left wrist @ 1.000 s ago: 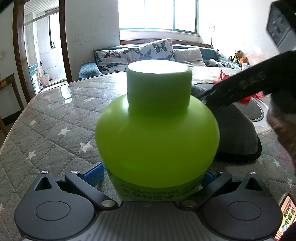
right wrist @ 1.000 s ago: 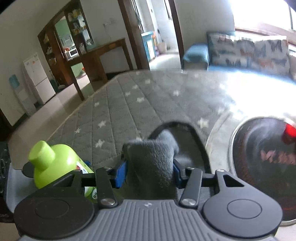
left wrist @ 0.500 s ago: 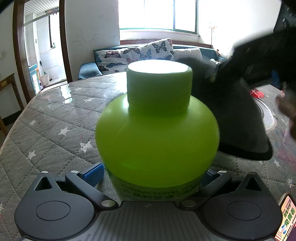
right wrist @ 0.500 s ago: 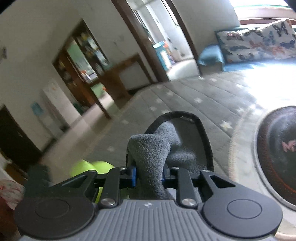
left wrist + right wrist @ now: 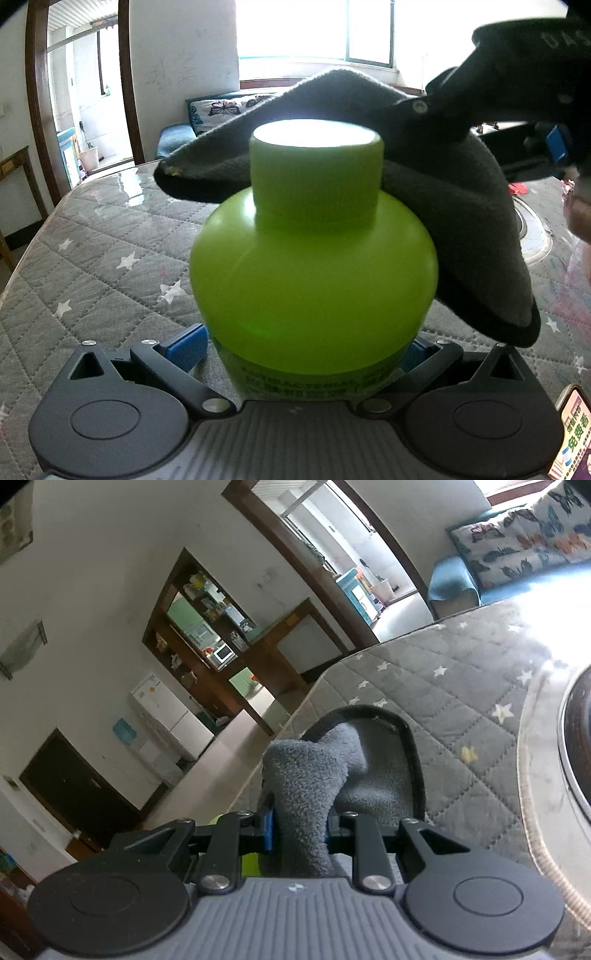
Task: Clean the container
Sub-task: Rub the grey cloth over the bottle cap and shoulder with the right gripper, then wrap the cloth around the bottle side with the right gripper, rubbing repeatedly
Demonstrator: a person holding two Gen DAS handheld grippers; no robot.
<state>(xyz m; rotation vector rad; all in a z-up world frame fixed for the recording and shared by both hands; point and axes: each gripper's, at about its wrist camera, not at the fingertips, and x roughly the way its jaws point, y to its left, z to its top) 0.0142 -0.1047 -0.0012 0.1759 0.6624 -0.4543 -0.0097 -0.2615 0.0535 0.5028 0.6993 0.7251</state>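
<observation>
A lime-green bottle (image 5: 314, 273) with a wide screw cap (image 5: 316, 173) stands upright in my left gripper (image 5: 303, 349), which is shut on its lower body. A grey fleece cloth (image 5: 454, 221) hangs behind and to the right of the cap, draped against the bottle's far shoulder. My right gripper (image 5: 491, 122) comes in from the upper right, shut on that cloth. In the right wrist view the right gripper (image 5: 299, 829) pinches a bunched fold of the grey cloth (image 5: 306, 775); a sliver of the green bottle (image 5: 249, 864) shows below the fingers.
Everything is over a grey quilted table cover with white stars (image 5: 110, 258). A round dark cooktop (image 5: 580, 738) sits at the right. A sofa with butterfly cushions (image 5: 218, 110) stands behind the table. A hand (image 5: 578, 218) shows at the right edge.
The right gripper lifted the grey cloth off the table and carried it up and leftward, so it now hangs against the bottle's cap and shoulder. The left gripper and bottle stayed still.
</observation>
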